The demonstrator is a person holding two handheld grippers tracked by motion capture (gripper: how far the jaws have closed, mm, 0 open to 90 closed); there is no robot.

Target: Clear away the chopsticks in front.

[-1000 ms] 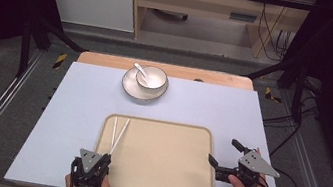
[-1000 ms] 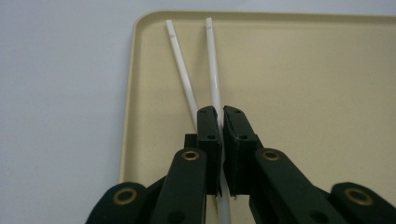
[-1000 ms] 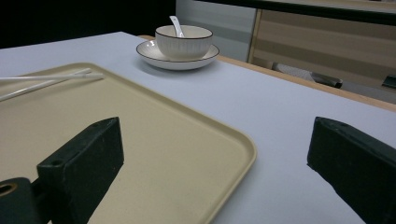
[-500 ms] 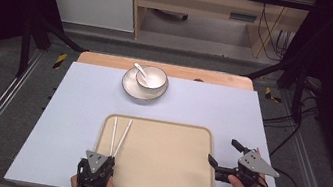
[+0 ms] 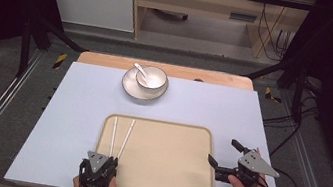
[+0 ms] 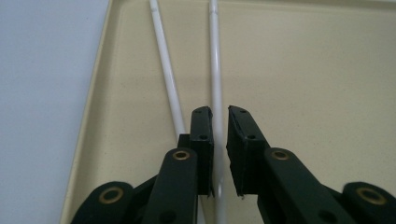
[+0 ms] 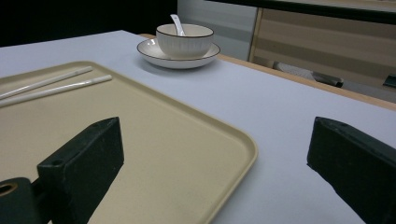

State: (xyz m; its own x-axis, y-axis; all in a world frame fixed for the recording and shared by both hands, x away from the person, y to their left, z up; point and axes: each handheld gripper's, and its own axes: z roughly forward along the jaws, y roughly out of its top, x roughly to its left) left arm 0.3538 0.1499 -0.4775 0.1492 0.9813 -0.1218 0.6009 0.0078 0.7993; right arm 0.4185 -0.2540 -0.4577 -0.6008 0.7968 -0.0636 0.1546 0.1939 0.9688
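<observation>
Two white chopsticks (image 5: 114,133) lie side by side along the left part of a beige tray (image 5: 169,160). My left gripper (image 5: 111,158) is at the tray's near left corner, over their near ends. In the left gripper view, the jaws of my left gripper (image 6: 220,114) are drawn in on the right chopstick (image 6: 214,60), which still rests on the tray (image 6: 303,93). The left chopstick (image 6: 164,70) runs just outside the left jaw. My right gripper (image 5: 223,152) is wide open and holds nothing. It straddles the tray's right edge (image 7: 247,144).
A white bowl (image 5: 153,77) with a spoon (image 5: 141,70) in it stands on a saucer (image 5: 135,88) at the far middle of the pale table top (image 5: 76,104). The bowl (image 7: 184,39) is far beyond the right gripper (image 7: 215,140). A wooden strip borders the far edge.
My left gripper has shifted slightly right, from beside the tray's near left corner onto the chopsticks' near ends. The right gripper has stayed in place.
</observation>
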